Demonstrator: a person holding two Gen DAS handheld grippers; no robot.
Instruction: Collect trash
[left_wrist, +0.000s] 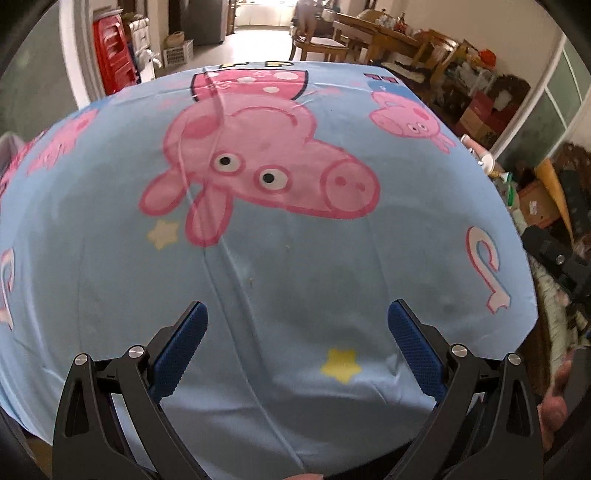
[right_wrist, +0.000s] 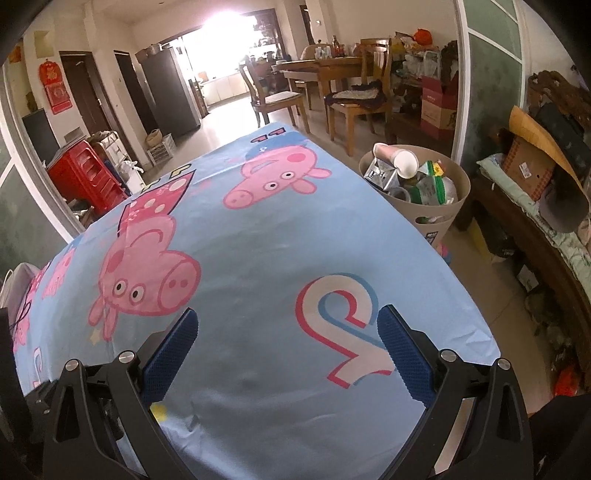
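fingers (right_wrist: 406, 350) apart, trash bin (right_wrist: 448, 218) beyond

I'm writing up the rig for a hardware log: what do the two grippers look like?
Both look alike: the left gripper and right gripper have black angular linkage frames with round silver pivot bolts, and fingers faced with blue textured pads. No cables or markings show.

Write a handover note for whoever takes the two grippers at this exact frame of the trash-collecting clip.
Left gripper: open, holding nothing, above the blue cartoon tablecloth.
Right gripper: open, holding nothing, above the same cloth.
Trash: a paper cup, cartons and wrappers sit in the beige bin on the floor beside the table's right edge.
Done: no trash shows on the cloth.
Left: nothing visible to pick up; check the table parts outside both views.
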